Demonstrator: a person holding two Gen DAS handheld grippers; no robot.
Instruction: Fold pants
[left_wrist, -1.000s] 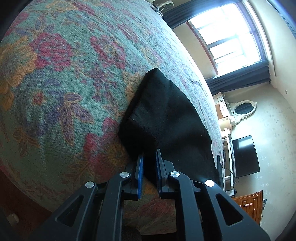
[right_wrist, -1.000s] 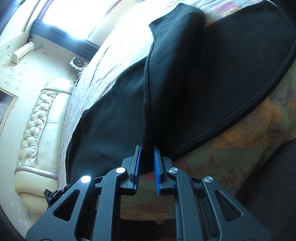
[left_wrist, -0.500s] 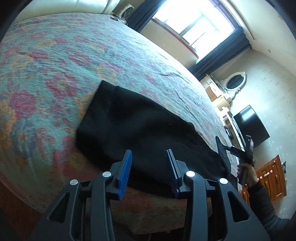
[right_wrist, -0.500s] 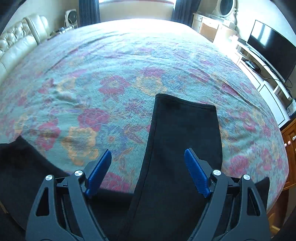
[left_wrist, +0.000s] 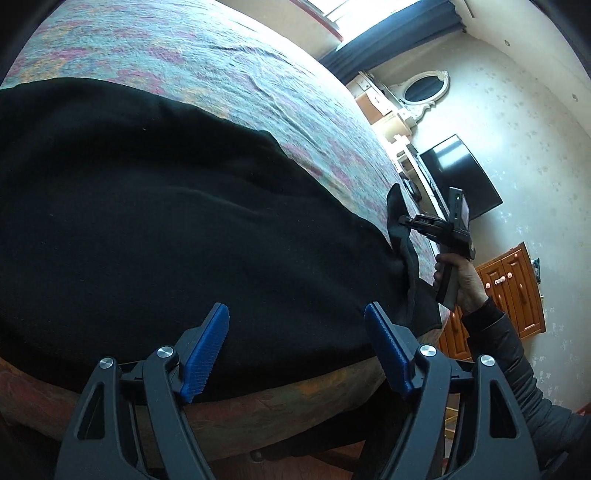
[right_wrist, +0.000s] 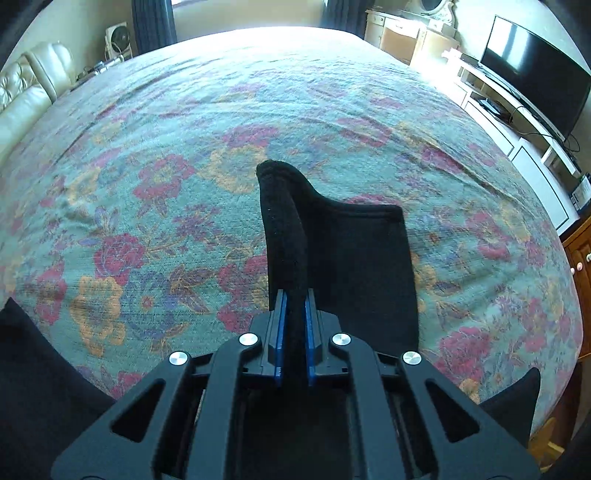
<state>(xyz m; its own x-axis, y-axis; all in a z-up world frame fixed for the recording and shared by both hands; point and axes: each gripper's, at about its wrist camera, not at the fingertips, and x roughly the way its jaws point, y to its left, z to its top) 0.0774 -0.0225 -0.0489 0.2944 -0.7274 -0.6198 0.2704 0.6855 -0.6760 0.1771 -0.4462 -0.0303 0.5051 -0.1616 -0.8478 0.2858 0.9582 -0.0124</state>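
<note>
Black pants (left_wrist: 166, 221) lie spread along the near edge of a floral bedspread (left_wrist: 229, 62). My left gripper (left_wrist: 297, 350) hovers over the pants' near edge, its jaws opening wide, blue pads touching no cloth. In the right wrist view my right gripper (right_wrist: 294, 332) is shut on a raised fold of the pant leg (right_wrist: 351, 258), which stands up from the bed. From the left wrist view that same right gripper (left_wrist: 406, 221) shows at the far end, pinching the lifted cloth, held by a hand (left_wrist: 465, 280).
A leather headboard (right_wrist: 26, 92) is at the left. A TV (right_wrist: 535, 70) on a white stand sits right of the bed, with a wooden cabinet (left_wrist: 509, 291) and an oval mirror (left_wrist: 424, 86) nearby. The bedspread (right_wrist: 258, 110) stretches far beyond the pants.
My left gripper let go of the pants, spread its jaws and slid along the near edge. My right gripper opened, moved to the pant leg's end and shut on it, lifting a fold.
</note>
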